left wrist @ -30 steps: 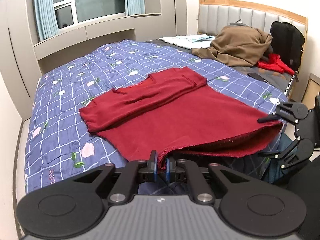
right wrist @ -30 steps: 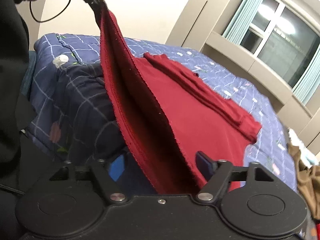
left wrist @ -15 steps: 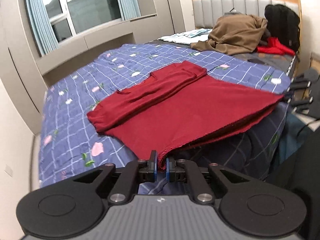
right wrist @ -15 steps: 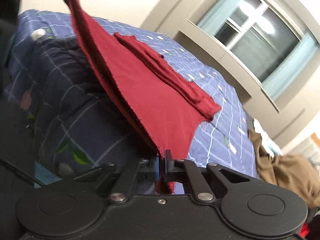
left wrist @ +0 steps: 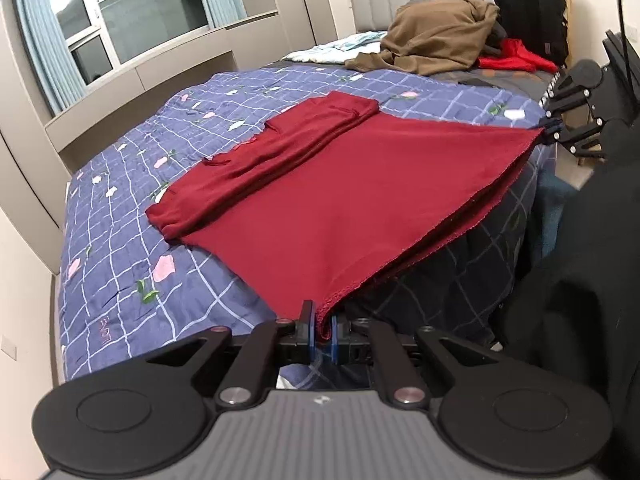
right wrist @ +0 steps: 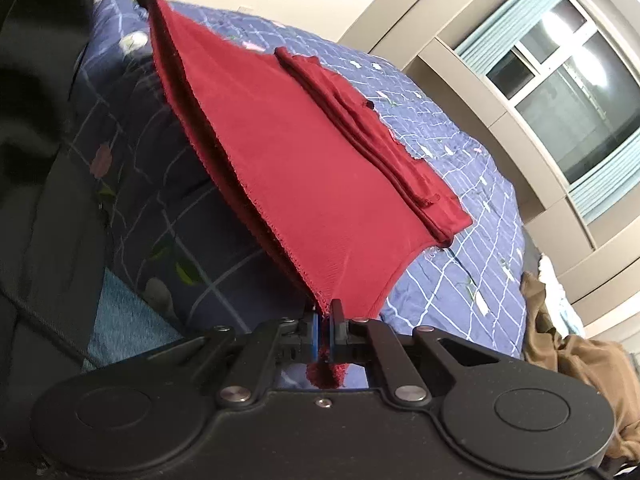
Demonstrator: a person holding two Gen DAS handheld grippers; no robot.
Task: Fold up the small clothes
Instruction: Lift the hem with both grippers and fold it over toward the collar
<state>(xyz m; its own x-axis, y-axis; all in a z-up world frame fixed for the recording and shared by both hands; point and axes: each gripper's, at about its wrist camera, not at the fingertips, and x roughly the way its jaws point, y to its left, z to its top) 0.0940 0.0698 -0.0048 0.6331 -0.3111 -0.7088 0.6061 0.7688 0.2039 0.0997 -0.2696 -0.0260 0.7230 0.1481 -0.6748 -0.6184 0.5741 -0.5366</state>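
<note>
Both bottom corners of the red garment (left wrist: 360, 200) are pinched; the step looks like carrying the hem forward over the body toward the folded sleeves ahead of the jaws. To do it well, keep both corners level and the hem taut, travel together, and lay it down square before letting go, or the double layer may sag between them. Left gripper (left wrist: 321, 326) is nearly closed, clamped on the hem corner just ahead of it. Right gripper (right wrist: 325, 332) has just snapped closed on the other corner, cloth bunched between its jaws. The rest of the garment lies on the blue checked quilt (left wrist: 120, 280), out in front of both tools.
</note>
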